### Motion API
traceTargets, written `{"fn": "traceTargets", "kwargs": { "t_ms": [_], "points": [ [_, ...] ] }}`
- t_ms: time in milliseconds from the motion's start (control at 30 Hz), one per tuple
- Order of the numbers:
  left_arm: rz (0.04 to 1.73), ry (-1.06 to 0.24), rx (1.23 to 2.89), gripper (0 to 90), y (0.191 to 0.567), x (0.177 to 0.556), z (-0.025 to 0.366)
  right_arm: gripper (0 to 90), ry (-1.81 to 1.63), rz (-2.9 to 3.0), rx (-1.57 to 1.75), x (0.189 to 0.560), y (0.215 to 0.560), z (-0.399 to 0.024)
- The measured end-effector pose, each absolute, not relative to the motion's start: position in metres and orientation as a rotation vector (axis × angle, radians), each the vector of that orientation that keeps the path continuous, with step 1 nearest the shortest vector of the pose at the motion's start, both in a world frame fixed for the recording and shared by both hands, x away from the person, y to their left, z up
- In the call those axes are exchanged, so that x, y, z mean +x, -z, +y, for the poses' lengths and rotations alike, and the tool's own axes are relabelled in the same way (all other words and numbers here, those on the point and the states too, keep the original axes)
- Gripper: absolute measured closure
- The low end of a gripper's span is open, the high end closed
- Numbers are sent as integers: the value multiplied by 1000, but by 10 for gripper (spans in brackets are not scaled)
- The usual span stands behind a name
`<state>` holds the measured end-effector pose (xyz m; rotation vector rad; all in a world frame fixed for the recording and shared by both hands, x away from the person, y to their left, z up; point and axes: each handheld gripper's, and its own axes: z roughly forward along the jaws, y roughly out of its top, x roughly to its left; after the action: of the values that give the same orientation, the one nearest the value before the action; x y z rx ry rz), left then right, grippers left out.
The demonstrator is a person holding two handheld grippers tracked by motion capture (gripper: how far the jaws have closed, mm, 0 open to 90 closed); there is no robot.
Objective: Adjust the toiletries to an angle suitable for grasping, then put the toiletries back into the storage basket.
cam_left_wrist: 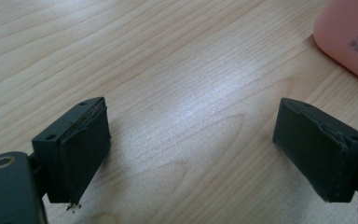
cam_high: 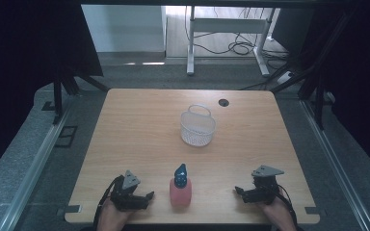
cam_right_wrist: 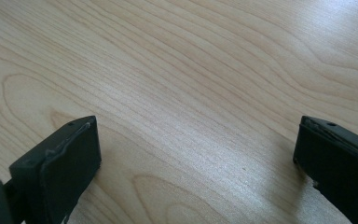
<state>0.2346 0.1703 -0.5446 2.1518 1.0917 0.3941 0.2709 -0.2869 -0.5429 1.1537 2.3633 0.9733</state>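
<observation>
A pink bottle (cam_high: 180, 191) with a dark blue pump top (cam_high: 180, 173) stands near the table's front edge, between the two grippers. Its pink side (cam_left_wrist: 352, 35) fills the top right corner of the left gripper view. My left gripper (cam_high: 144, 198) rests on the table just left of the bottle, open, with bare wood between its jaws (cam_left_wrist: 191, 144). My right gripper (cam_high: 241, 192) rests to the bottle's right, also open over bare wood (cam_right_wrist: 196, 158). A white mesh basket (cam_high: 197, 126) with a handle stands at the table's middle, farther back.
The wooden table (cam_high: 139, 130) has a dark round cable hole (cam_high: 223, 102) near its far edge. Black curtains hang at both sides. A white desk frame (cam_high: 229, 29) and cables lie on the floor beyond the table.
</observation>
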Motion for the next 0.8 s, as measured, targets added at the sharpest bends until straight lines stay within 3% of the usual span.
{"fn": "traceTargets", "kwargs": {
  "t_ms": [800],
  "points": [
    [1093, -386, 2161, 112, 543, 236, 168, 0, -974, 2366, 1154, 271, 543, -287]
  ]
}}
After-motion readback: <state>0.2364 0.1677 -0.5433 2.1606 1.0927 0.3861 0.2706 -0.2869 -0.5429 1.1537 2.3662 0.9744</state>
